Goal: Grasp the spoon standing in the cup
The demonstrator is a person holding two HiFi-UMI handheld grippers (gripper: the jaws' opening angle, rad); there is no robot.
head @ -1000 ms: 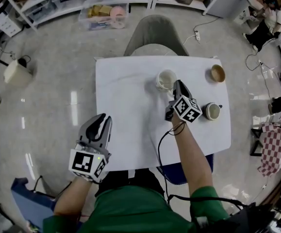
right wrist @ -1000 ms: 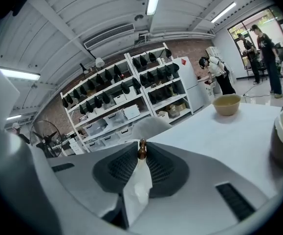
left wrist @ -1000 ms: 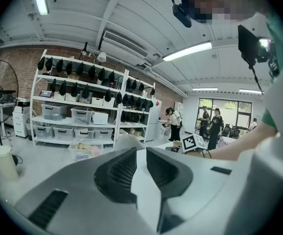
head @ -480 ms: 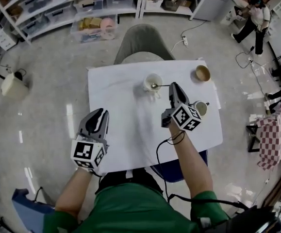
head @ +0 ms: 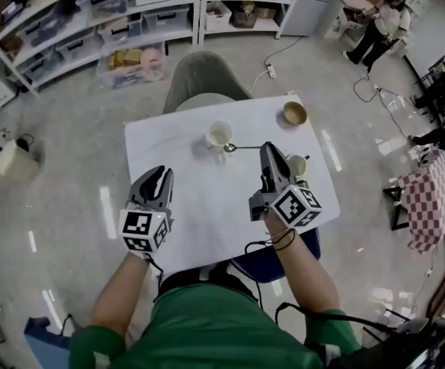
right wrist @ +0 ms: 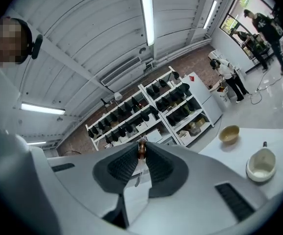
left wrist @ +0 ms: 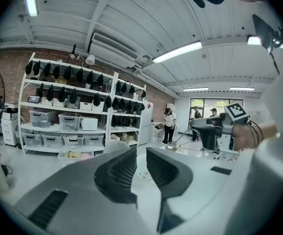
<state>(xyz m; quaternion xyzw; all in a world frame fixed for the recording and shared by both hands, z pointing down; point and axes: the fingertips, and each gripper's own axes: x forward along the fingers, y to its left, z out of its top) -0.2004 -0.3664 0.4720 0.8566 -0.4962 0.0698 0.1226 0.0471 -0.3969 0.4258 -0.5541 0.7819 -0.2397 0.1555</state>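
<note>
The metal spoon [head: 237, 147] lies level in the air to the right of the white cup [head: 219, 134], its bowl end pointing at the cup. My right gripper [head: 265, 149] is shut on the spoon's brown handle end [right wrist: 141, 150], and its jaws have just closed a little tighter on it. In the left gripper view the spoon [left wrist: 172, 146] sticks out from the right gripper [left wrist: 212, 131]. My left gripper [head: 159, 174] hovers over the table's left front, jaws a narrow gap apart with nothing between them; the cup [left wrist: 143, 174] shows through the gap.
The white table [head: 191, 198] also carries a wooden bowl [head: 293, 113] at the back right and a second white cup [head: 299, 164] beside my right gripper. A grey chair [head: 195, 75] stands behind the table. Shelves with bins [head: 76, 21] line the far wall.
My right gripper has lifted the spoon out of the cup and drawn it back toward me and to the right. My left gripper has moved slightly forward.
</note>
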